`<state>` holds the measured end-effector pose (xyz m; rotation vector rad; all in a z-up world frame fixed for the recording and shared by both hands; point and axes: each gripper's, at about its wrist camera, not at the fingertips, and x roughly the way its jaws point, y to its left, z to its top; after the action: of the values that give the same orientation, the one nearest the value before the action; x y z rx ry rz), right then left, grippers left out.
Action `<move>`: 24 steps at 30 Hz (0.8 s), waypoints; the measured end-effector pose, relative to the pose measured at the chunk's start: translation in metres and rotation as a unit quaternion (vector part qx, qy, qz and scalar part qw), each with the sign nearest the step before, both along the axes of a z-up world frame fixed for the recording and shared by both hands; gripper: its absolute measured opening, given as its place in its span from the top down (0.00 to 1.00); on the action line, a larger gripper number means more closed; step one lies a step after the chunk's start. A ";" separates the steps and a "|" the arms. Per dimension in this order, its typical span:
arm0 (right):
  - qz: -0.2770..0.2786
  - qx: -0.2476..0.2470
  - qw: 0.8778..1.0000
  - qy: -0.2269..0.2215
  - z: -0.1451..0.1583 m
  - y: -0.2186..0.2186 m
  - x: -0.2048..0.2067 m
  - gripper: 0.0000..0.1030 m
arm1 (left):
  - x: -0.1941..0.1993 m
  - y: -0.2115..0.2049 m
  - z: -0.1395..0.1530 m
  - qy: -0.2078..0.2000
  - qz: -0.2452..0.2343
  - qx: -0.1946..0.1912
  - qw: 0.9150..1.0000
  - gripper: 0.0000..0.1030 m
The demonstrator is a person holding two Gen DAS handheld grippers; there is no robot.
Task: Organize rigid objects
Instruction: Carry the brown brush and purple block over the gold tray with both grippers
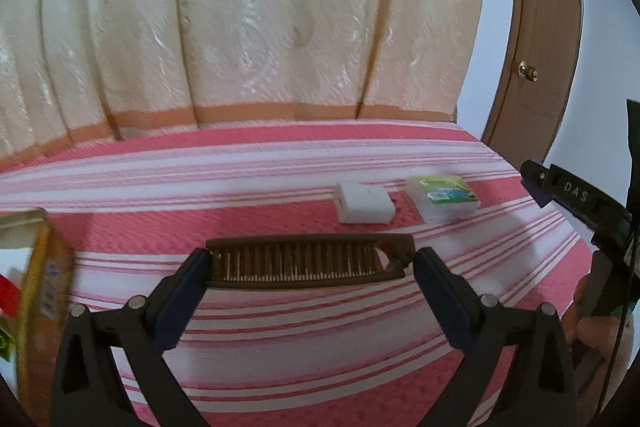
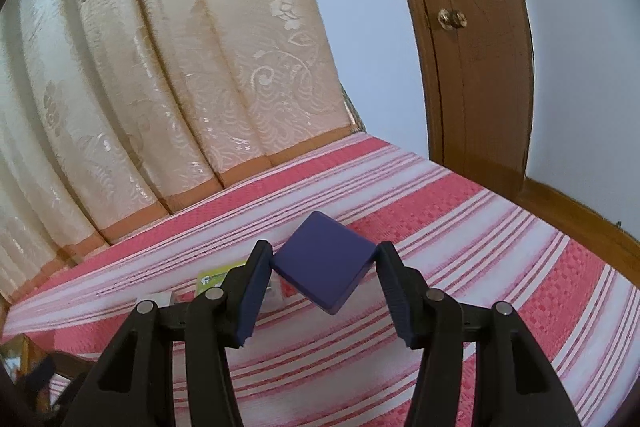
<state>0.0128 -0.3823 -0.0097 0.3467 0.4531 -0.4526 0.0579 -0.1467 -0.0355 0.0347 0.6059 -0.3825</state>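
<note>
Left wrist view, left to right. At the far left edge stands a yellow-orange printed carton point(image 1: 42, 291), partly cut off and blurred, on the pink-and-white striped woven bedcover point(image 1: 280, 163). The left gripper point(image 1: 311, 265) has its two dark blue pads spread wide and pressed against the two ends of a long brown plastic comb point(image 1: 310, 261); the comb spans the gap crosswise, teeth facing the camera, and is carried clear above the cover. Beyond the comb and to its right, a small white block-shaped charger point(image 1: 363, 203) lies on the cover, and just beside it on the right a clear flat plastic box with a green printed label point(image 1: 443, 198). The two look close together; whether they touch cannot be told. At the right edge the right gripper point(image 1: 536, 185) enters, seen side-on.

Right wrist view, left to right. A cream patterned curtain point(image 2: 160, 87) hangs behind the bed. The right gripper's pads are clamped on opposite corners of a flat dark blue square block point(image 2: 324, 261), which sits diamond-wise between them, lifted off the cover. Under the left pad the green-labelled box and white charger show in part. A brown wooden door point(image 2: 476, 67) with a brass knob stands at the right.
</note>
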 end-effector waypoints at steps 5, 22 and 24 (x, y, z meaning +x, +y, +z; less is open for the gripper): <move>0.010 -0.021 1.000 -0.004 0.001 0.014 0.000 0.45 | -0.007 0.011 0.006 -0.021 0.013 0.012 1.000 0.02; 0.033 -0.059 0.998 -0.008 0.000 0.071 -0.017 0.45 | -0.020 0.042 0.013 -0.045 0.022 0.015 0.999 0.02; 0.033 -0.062 0.998 -0.009 0.000 0.076 -0.021 0.45 | -0.022 0.044 0.013 -0.047 0.022 0.017 0.998 0.02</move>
<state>-0.0079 -0.3062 -0.0093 0.2157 0.4152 -0.4109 0.0358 -0.1029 -0.0221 0.0722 0.5186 -0.3262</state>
